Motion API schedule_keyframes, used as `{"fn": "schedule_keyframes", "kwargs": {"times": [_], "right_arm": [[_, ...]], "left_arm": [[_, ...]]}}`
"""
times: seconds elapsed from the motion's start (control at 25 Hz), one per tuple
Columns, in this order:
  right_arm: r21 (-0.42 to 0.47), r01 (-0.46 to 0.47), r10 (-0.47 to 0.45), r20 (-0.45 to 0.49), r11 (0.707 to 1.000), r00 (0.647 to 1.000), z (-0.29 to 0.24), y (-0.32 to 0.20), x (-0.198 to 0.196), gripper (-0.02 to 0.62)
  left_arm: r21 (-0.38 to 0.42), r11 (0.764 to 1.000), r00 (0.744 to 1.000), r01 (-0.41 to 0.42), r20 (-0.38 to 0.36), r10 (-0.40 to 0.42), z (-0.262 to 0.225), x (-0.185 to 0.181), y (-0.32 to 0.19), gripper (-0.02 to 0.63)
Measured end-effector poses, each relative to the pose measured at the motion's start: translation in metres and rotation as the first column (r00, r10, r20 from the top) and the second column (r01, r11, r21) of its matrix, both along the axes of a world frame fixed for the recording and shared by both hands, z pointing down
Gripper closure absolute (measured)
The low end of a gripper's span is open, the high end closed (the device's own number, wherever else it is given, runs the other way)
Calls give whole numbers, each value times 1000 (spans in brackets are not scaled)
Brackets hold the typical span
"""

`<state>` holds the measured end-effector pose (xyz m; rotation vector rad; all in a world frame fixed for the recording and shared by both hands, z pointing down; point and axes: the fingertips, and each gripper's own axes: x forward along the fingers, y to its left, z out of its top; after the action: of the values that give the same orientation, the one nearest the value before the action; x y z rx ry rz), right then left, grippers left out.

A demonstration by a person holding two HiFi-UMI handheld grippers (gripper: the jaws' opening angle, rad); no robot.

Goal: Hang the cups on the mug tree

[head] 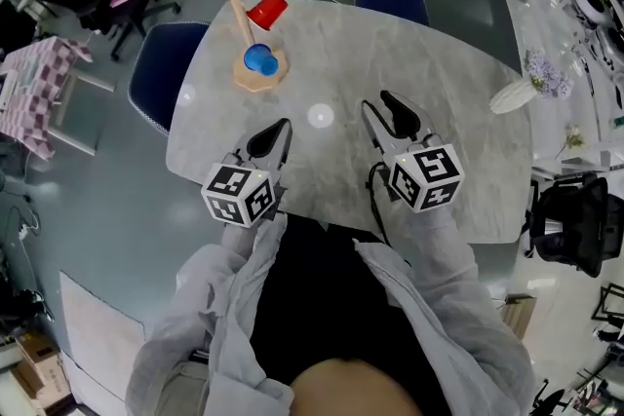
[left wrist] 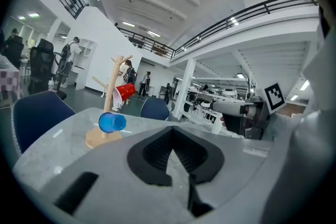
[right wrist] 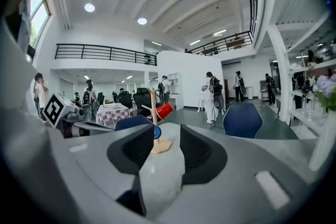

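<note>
Head view: cups [head: 259, 59] (on the mug tree [head: 237, 7]) hang well beyond fingers [head: 276, 139].

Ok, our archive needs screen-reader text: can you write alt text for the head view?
A mug tree with a red cup and a blue cup stands far across a marble table. Nearer, the left gripper is shut, the right gripper open, both empty.
</note>
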<state>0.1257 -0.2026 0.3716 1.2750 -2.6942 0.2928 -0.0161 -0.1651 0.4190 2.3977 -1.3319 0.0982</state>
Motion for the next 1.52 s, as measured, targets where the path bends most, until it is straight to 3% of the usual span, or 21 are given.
{"fn": "schedule_keyframes", "kwargs": {"times": [0.2,0.4,0.68,1.0,1.52], "right_arm": [[-38,2,0,44,999,999,30,29,7,480],[-74,-7,10,43,997,999,53,48,14,583],[-78,-13,11,-26,997,1000,71,65,31,584],[-129,-4,5,8,992,1000,77,75,46,583],[-120,-4,4,-2,993,1000,76,78,44,583]], "left_arm": [[1,999,999,35,15,-35,8,14,25,607],[-7,998,998,64,10,-64,16,25,43,607],[7,992,992,126,11,-126,23,33,56,607],[0,990,990,143,20,-143,29,46,68,607],[-2,989,989,147,22,-147,27,46,71,607]]}}
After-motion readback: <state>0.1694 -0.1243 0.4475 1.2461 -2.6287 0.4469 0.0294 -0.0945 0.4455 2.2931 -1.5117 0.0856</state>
